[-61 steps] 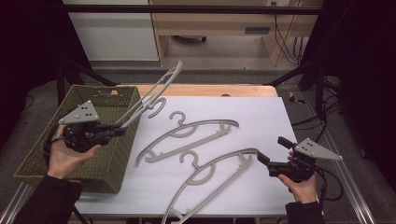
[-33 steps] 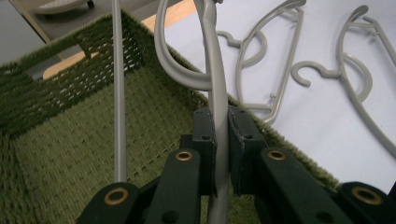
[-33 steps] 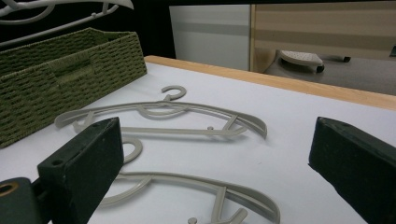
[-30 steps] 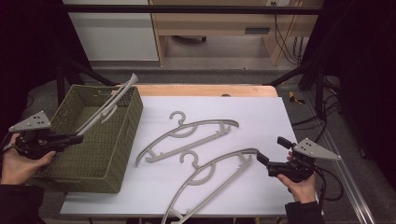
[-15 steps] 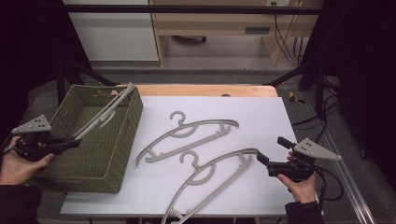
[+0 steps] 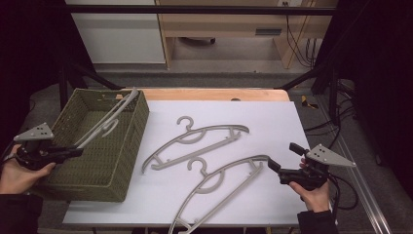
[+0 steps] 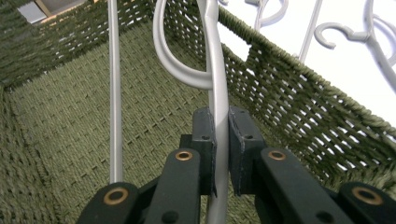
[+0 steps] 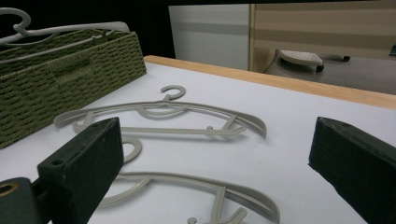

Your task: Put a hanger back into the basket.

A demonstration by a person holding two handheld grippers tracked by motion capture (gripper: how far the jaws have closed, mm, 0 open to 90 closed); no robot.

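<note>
Over the basket (image 6: pixel 129 146), left gripper (image 6: pixel 73 152) clamps a hanger (image 6: pixel 104 124).
Its length slants into the basket; right gripper (image 6: pixel 282 162) gapes empty.

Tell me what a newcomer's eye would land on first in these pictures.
First, the grey hanger slanting out of the green woven basket at the table's left, its arm pinched in the left tool. Next, two more grey hangers lie flat on the white table, one nearer the basket's far end, the other towards the front edge. The right tool waits open at the table's right edge, pointing at them.
</note>
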